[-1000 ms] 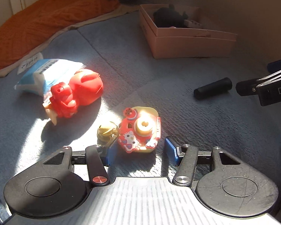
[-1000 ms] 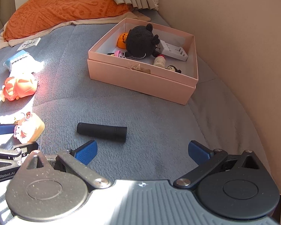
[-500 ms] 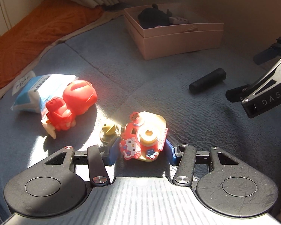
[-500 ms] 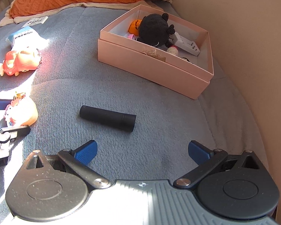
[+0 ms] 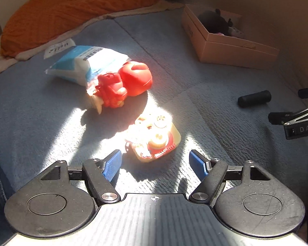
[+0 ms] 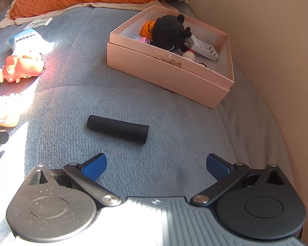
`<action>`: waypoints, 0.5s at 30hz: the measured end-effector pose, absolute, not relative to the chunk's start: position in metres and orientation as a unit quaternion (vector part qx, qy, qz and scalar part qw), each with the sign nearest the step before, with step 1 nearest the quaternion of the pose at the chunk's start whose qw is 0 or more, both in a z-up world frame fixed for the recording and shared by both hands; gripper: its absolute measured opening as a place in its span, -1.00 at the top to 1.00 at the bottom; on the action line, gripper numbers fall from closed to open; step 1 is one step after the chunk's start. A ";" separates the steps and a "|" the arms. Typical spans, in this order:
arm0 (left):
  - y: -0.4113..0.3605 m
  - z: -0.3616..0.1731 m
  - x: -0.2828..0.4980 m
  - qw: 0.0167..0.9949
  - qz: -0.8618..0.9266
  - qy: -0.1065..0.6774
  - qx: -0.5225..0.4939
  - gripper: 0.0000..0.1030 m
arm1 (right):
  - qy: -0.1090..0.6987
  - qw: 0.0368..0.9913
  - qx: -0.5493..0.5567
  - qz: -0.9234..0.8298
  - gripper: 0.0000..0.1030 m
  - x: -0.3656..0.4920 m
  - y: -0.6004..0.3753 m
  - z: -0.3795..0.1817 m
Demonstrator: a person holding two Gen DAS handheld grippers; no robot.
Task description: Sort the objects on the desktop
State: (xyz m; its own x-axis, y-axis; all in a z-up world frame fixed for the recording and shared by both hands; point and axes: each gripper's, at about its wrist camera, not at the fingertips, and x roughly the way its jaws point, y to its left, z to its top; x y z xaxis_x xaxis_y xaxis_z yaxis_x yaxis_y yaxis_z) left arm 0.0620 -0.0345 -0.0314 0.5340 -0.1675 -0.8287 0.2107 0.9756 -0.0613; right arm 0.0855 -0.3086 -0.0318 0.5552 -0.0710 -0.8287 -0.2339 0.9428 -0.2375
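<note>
Here the left tongs [image 5: 155, 162] are opening around the glare-washed, seemingly free Hello Kitty toy [image 5: 154, 141], the right tongs [image 6: 156, 164] gape empty, and a hasty reclose could nudge it aside.

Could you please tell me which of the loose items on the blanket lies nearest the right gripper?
The black cylinder, lying on its side just ahead of the right gripper; the red toy and tissue pack lie far off.

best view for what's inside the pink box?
Right wrist. It looks down into the pink box: black plush toy, orange toy, white charger. Left wrist shows the pink box side-on, in shadow, with only the plush toy's top.
</note>
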 end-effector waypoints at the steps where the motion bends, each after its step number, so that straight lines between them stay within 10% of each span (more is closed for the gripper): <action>1: -0.040 -0.035 0.064 0.875 -0.102 0.473 0.018 -0.52 | 0.469 0.867 -0.163 0.047 -1.00 0.085 -0.308 -0.032; 15: -0.077 -0.045 0.053 0.880 -0.179 0.430 0.094 -0.21 | 0.458 0.878 -0.120 0.076 -1.00 0.084 -0.310 -0.025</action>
State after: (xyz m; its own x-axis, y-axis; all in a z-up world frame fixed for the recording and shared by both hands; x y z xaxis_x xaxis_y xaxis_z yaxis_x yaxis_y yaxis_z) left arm 0.0526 -0.0770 -0.0451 0.5657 -0.2345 -0.7905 0.3959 0.9182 0.0109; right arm 0.0843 -0.3098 -0.0250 0.5694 0.0235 -0.8217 -0.2439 0.9594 -0.1416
